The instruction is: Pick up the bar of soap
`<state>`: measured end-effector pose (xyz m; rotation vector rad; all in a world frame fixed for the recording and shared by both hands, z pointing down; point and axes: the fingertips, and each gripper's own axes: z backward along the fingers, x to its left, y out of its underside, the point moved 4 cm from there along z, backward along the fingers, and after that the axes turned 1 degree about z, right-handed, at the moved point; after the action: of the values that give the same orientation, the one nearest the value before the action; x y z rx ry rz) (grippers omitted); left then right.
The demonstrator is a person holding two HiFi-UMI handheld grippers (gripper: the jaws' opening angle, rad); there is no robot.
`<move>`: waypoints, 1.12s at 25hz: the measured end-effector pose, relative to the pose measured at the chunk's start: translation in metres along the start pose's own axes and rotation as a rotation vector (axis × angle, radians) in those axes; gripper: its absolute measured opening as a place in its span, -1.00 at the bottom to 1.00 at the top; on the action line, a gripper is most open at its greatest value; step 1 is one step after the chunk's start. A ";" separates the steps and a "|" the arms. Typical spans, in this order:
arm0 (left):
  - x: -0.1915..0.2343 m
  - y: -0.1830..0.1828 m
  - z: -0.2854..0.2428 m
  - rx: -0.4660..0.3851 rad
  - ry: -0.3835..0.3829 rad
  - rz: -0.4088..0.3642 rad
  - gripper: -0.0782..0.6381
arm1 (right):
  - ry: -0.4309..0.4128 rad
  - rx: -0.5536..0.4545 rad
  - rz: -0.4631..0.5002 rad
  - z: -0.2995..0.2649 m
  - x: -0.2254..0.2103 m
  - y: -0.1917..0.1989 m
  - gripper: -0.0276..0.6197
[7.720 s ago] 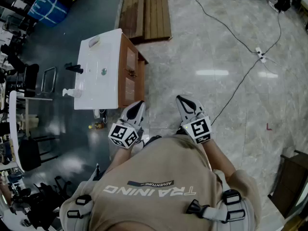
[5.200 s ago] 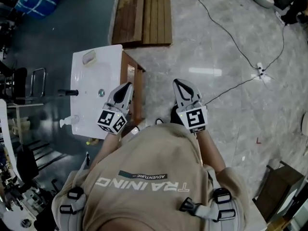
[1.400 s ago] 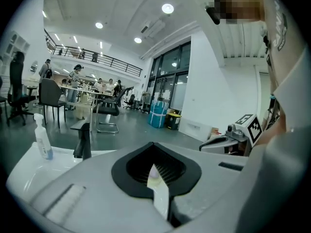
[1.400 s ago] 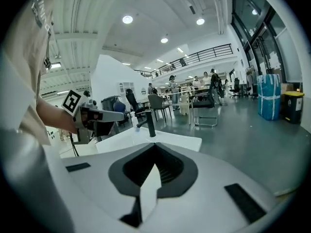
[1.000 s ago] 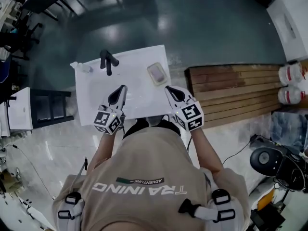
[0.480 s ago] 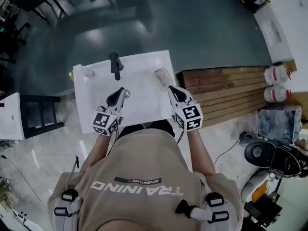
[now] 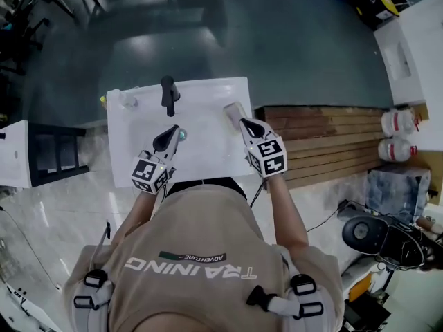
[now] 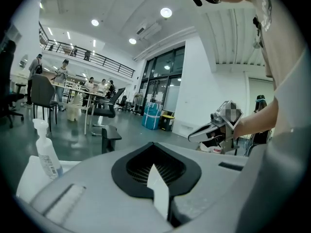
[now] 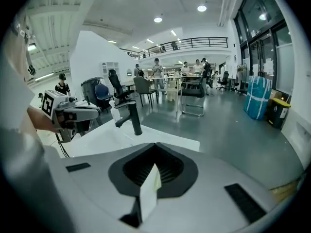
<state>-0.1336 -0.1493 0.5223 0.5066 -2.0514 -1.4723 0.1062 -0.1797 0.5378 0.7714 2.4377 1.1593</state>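
White counter (image 7: 208, 156): right gripper (image 7: 246, 124) has reached target.
Bar of soap (image 7: 232, 111) now just ahead; jaws together, I must open them.

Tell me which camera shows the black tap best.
The right gripper view: the tap stands side-on, spout and handle clear. The head view shows it small from above, at the back edge of the sink. The left gripper view does not show it.

A big open workshop hall: mezzanine railing (image 9: 194, 42), office chairs (image 9: 193, 95), people (image 9: 157, 69) at desks, a freestanding sink (image 7: 208, 159) on bare floor (image 7: 277, 33).
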 end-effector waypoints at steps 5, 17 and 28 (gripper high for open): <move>-0.006 0.000 -0.004 0.002 -0.030 0.005 -0.80 | -0.046 0.047 0.006 -0.015 -0.015 0.008 -0.90; 0.002 0.012 -0.010 0.028 -0.042 0.030 -0.80 | -0.103 0.228 0.014 -0.058 -0.028 0.029 -0.79; 0.005 0.014 -0.019 0.005 -0.012 0.041 -0.81 | -0.135 0.380 0.029 -0.080 -0.029 0.044 -0.39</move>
<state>-0.1249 -0.1614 0.5408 0.4561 -2.0634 -1.4494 0.1035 -0.2220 0.6233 0.9593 2.5681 0.6316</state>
